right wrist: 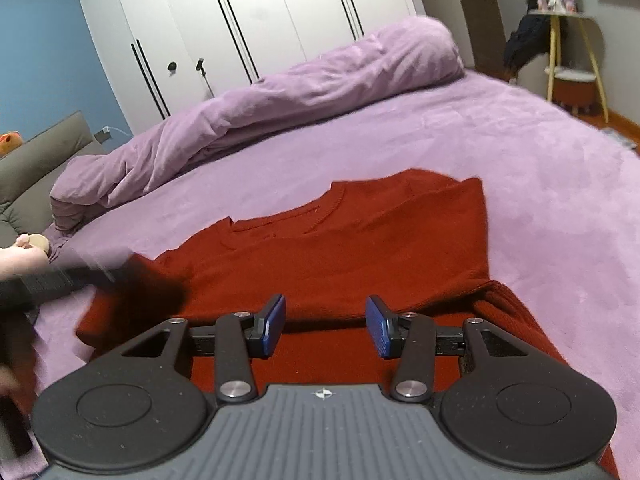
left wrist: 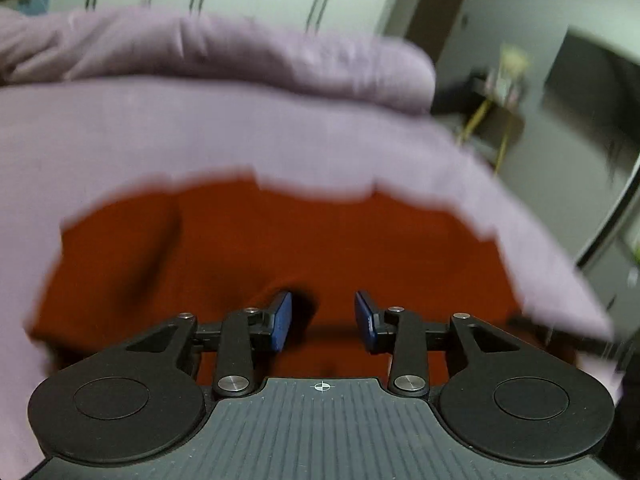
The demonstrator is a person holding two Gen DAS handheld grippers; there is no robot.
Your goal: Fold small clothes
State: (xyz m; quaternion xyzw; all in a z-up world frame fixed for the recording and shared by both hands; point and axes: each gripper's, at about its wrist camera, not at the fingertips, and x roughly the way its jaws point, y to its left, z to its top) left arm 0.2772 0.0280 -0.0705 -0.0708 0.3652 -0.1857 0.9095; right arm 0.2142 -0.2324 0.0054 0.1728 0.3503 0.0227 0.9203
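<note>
The red sweater (right wrist: pixel 340 248) is lying flat on the lilac bedspread (right wrist: pixel 540 168), neckline pointing toward twelve o'clock, one sleeve trailing off at five o'clock past the right gripper (right wrist: pixel 325 326). That gripper is hanging low over the hem, its blue pads standing moderately apart with only bare knit showing in the gap, nothing pinched. The left gripper (left wrist: pixel 323 320) is sitting over the red cloth too, in a blurred view; its pads are parted a little narrower, gripping nothing. At nine o'clock in the right view, a dark blurred tool (right wrist: pixel 60 280) is streaking across the sweater's edge. A rolled lilac duvet (right wrist: pixel 280 96) is lying along the far side at eleven o'clock.
</note>
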